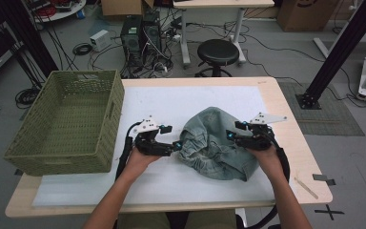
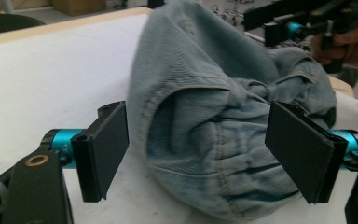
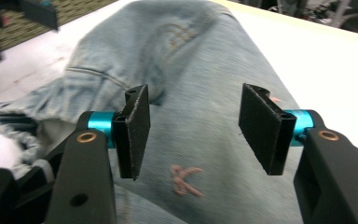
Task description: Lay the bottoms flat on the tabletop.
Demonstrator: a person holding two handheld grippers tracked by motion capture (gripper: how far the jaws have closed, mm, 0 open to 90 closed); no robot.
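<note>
On the white sheet (image 1: 100, 183) covering the wooden table (image 1: 290, 143) lies a crumpled pair of jeans (image 1: 217, 143), pale washed denim bunched into a rounded heap near the table's middle. Its cloth is soft and creased, with yellowish seam stitching, a gathered elastic-looking edge at the left, and a small pink embroidered mark (image 3: 186, 179) on the smooth stretch facing the right gripper view.

Beside the heap's left edge sits the left gripper (image 1: 175, 144), black with teal collars and a grey three-cornered plate on top. Its flat, matte black fingers (image 2: 105, 149) stand wide apart, with the folded hem of the jeans between them; neither pad looks pressed into the cloth.

At the heap's right edge the right gripper (image 1: 229, 135) hovers just above the denim. Its fingers (image 3: 135, 130), faced with rough black foam-like pads, are also apart, and nothing is pinched between them; the cloth lies below and beyond them.

Left of the sheet, at the table's corner, rests a deep rectangular basket (image 1: 69, 124) of olive-green woven plastic, with an open lattice and a handle slot in the side wall.

Past the table, on the grey floor, a round black stool (image 1: 218, 51) stands near a dark computer tower (image 1: 138, 40) amid loose cables.
</note>
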